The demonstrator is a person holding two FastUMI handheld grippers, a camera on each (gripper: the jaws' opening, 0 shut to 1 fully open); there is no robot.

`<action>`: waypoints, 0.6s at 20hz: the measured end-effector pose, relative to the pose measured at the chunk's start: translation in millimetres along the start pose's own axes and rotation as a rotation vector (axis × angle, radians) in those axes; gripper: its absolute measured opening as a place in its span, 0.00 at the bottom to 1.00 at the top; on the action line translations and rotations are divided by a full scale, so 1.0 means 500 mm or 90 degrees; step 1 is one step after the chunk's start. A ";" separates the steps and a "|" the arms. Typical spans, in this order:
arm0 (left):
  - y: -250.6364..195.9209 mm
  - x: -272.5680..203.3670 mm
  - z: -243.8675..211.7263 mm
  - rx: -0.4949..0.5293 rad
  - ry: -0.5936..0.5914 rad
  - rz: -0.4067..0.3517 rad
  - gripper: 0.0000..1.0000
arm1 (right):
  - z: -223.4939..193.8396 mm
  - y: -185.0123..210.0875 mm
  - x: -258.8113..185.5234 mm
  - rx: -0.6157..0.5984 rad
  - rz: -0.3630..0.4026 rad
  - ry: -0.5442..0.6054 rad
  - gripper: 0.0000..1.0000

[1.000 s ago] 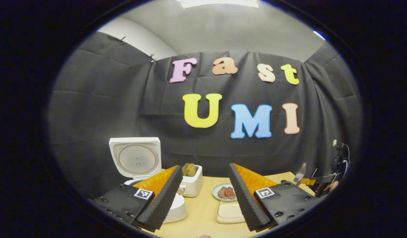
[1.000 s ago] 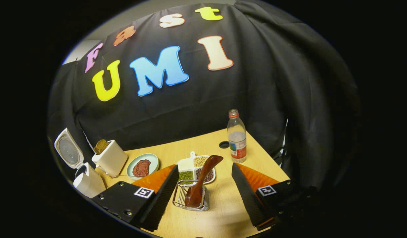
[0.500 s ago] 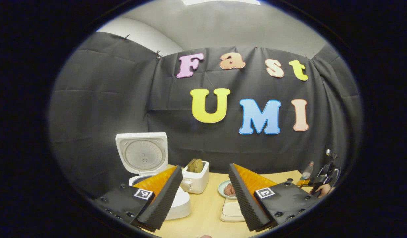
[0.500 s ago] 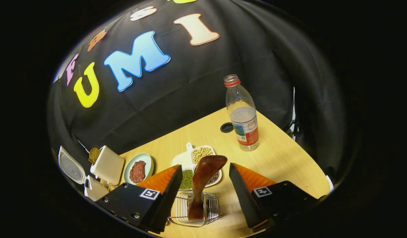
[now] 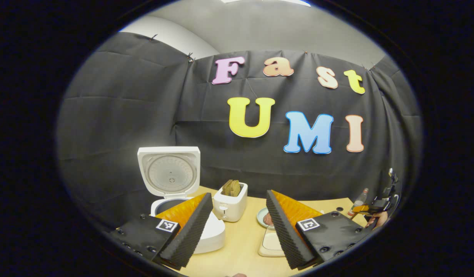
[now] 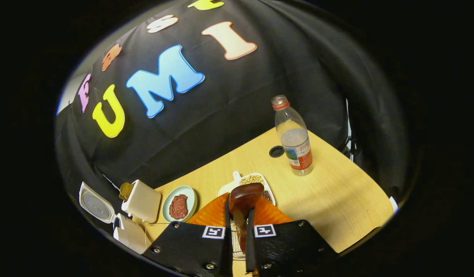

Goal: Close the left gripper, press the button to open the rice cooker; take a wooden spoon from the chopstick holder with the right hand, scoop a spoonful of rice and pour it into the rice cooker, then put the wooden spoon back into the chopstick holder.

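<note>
The white rice cooker [image 5: 191,231] stands open at the left, its lid [image 5: 169,175] upright. My left gripper [image 5: 239,227] hovers open in front of it, holding nothing. In the right gripper view the cooker [image 6: 125,231] sits far left. My right gripper [image 6: 239,217] is shut on the handle of the dark wooden spoon [image 6: 244,194], whose bowl end sticks up above the fingers. Below them, a sliver of the wire chopstick holder [image 6: 237,246] shows, mostly hidden. In the left gripper view the right gripper [image 5: 369,209] and a hand show far right.
A white toaster [image 5: 231,196] with bread, a plate of meat [image 6: 179,204], a white dish [image 5: 271,244], a divided dish of beans [image 6: 252,180], a water bottle [image 6: 295,138] and its dark cap [image 6: 276,151] stand on the wooden table [image 6: 337,200].
My right gripper dropped toward the holder and shut on the spoon's handle. The left gripper stayed open and drifted slightly, so the cooker sits more fully in its view.
</note>
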State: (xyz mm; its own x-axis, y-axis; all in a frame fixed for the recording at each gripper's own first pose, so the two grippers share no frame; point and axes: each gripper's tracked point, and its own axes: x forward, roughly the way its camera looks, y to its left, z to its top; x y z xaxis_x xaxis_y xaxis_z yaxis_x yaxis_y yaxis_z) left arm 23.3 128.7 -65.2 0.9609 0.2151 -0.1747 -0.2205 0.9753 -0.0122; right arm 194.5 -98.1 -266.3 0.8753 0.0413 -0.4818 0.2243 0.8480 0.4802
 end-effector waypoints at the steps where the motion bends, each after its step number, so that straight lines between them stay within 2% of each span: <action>1: 0.000 -0.002 0.007 0.001 -0.007 -0.002 0.96 | 0.015 0.016 -0.013 -0.016 0.003 -0.012 0.13; 4: 0.005 -0.004 0.020 0.008 -0.023 -0.015 0.96 | 0.066 0.065 -0.076 -0.032 0.016 -0.049 0.13; 7: 0.009 -0.008 0.033 0.023 -0.040 -0.032 0.96 | 0.100 0.146 -0.142 -0.029 0.057 -0.070 0.13; 9: 0.010 -0.015 0.040 0.045 -0.055 -0.044 0.97 | 0.105 0.209 -0.171 -0.038 0.089 -0.073 0.13; 12: 0.008 -0.030 0.043 0.044 -0.063 -0.064 0.97 | 0.079 0.298 -0.185 -0.047 0.128 -0.060 0.13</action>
State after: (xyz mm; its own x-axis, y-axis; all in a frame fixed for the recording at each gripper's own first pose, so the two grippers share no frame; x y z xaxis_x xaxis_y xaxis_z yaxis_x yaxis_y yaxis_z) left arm 11.8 130.6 -41.3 0.9900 0.1172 -0.0783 -0.1141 0.9925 0.0431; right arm 163.8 3.4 -121.1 0.9362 0.1668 -0.3093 0.0121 0.8643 0.5028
